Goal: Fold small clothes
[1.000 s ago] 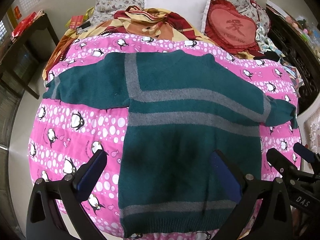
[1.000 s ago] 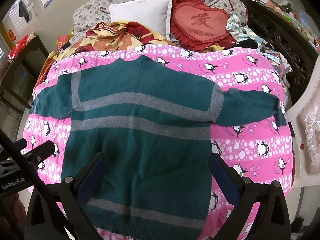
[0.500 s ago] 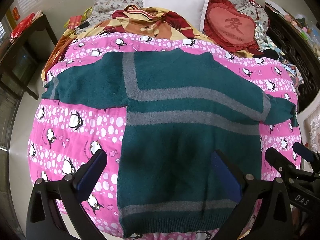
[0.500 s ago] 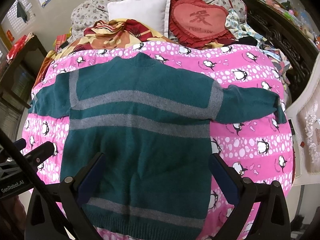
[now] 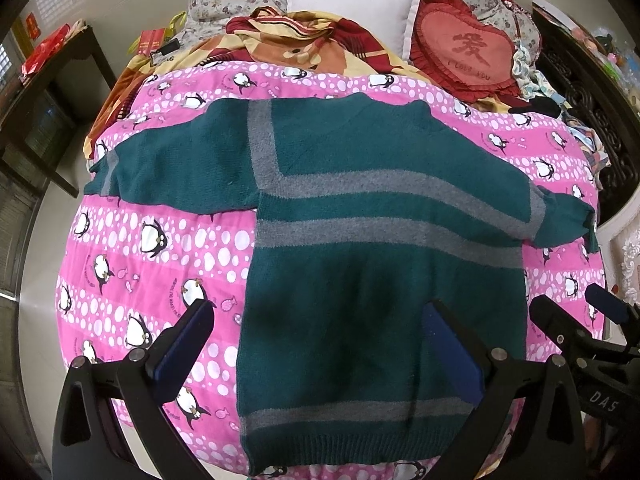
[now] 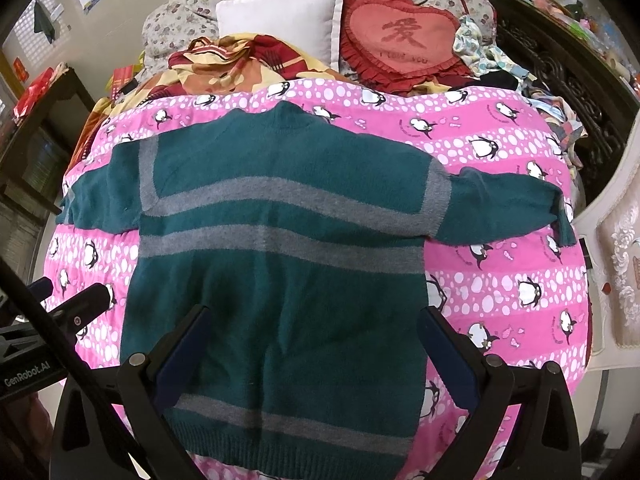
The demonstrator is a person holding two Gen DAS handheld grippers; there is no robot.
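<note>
Sweater: a teal knit sweater (image 5: 360, 280) with grey stripes lies flat and unfolded on the bed, both sleeves spread sideways, hem nearest the fingers, neck farthest from them.
Sweater position, left wrist view: the body lies ahead of and between the two fingers, nearer the right-hand one; the hem passes under that finger.
Sweater position, right wrist view: the sweater (image 6: 288, 280) is centred ahead of the fingers, its hem spanning the gap between them.
Left gripper: the left gripper (image 5: 318, 342) hangs above the hem, fingers spread wide, nothing held; whether it touches the cloth cannot be told.
Right gripper: the right gripper (image 6: 312, 350) hangs above the lower body of the sweater, fingers spread wide, nothing held.
Cross-view: the right gripper's fingers (image 5: 560, 322) show at the right edge of the left wrist view, beside the sweater.
Support: a pink penguin-print quilt (image 5: 160, 264) lies under the sweater on all sides.
Beyond the sweater: a crumpled red and yellow blanket (image 5: 296, 44), a white pillow (image 5: 352, 0) and a red heart-shaped cushion (image 5: 468, 48) lie past the neck.
Left of the bed: a dark wooden table (image 5: 52, 80).
</note>
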